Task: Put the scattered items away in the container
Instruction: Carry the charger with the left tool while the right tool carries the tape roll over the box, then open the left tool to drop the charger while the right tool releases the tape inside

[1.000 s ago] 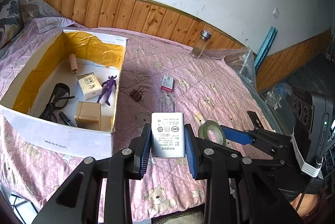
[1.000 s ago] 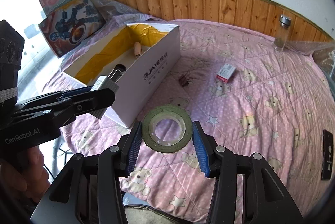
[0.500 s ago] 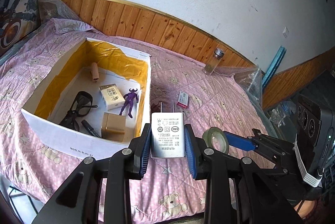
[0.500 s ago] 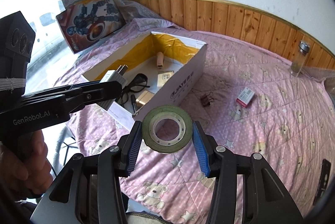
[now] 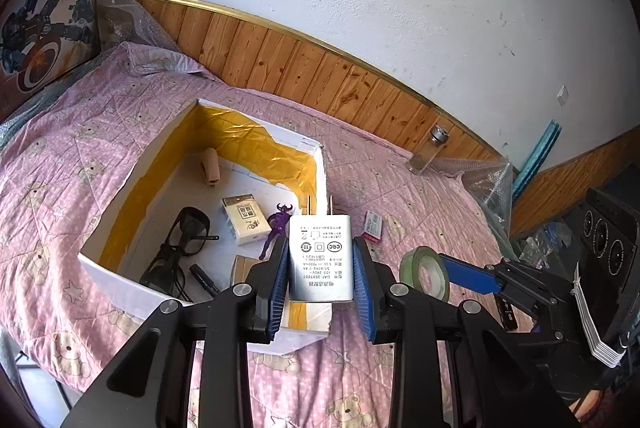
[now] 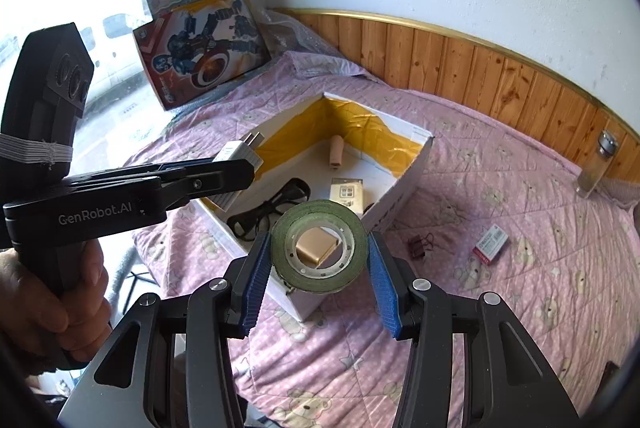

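My left gripper [image 5: 320, 272] is shut on a white plug charger [image 5: 320, 260], prongs up, held over the near right corner of the white box [image 5: 132, 168] with yellow inner walls. My right gripper [image 6: 318, 260] is shut on a green tape roll [image 6: 320, 224], held over the box's near corner [image 6: 412, 168]. Each gripper shows in the other's view: the charger [image 6: 240, 160] at left, the tape roll [image 5: 426, 270] at right. Inside the box lie black glasses [image 5: 180, 248], a small carton [image 5: 244, 218], a purple figure [image 5: 278, 226], a tan block [image 6: 316, 248] and a beige cylinder [image 5: 211, 166].
On the pink quilt [image 6: 520, 268] lie a red-and-white packet [image 6: 490, 242], a black binder clip [image 6: 420, 244] and a dark flat object [image 6: 610, 372] near the right edge. A glass jar [image 6: 598, 164] stands by the wood panelling. Toy boxes [image 6: 204, 40] lean against the wall at left.
Both grippers have risen and moved left toward the box, each still holding its item. The box now lies directly beneath the charger and the tape roll.
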The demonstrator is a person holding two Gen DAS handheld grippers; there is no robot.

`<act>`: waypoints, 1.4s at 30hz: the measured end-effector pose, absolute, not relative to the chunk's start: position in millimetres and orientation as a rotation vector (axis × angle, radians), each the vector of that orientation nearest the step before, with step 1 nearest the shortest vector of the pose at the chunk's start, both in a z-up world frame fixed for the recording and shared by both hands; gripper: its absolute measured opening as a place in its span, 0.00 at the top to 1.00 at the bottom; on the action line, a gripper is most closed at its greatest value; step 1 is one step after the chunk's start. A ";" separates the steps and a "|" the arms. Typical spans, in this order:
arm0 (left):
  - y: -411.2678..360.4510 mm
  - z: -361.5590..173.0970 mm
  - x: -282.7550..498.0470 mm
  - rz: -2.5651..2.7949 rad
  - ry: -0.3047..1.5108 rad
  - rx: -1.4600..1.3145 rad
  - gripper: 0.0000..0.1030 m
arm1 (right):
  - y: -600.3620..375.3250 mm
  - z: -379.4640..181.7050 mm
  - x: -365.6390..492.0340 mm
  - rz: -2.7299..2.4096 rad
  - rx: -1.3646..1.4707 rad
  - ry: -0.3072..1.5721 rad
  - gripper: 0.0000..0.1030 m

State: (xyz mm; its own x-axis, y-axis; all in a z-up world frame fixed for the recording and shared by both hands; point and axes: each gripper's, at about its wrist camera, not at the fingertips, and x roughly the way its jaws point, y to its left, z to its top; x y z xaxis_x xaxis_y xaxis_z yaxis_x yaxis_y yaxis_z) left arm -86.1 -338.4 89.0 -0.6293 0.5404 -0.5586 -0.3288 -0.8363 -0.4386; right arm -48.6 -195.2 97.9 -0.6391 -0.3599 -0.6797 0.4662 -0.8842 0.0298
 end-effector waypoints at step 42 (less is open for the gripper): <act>-346.7 70.8 -268.3 2.440 -0.382 -1.323 0.69 | -232.7 73.5 -254.8 -2.296 1.186 0.294 0.51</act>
State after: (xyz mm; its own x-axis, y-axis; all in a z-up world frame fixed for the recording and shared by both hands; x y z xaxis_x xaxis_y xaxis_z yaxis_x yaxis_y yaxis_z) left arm -268.3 -346.7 70.8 -0.5098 0.4150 -0.7536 -0.1646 -0.9068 -0.3881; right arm -254.8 -232.7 73.5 -0.4710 -0.3587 -0.8059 0.5499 -0.8338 0.0497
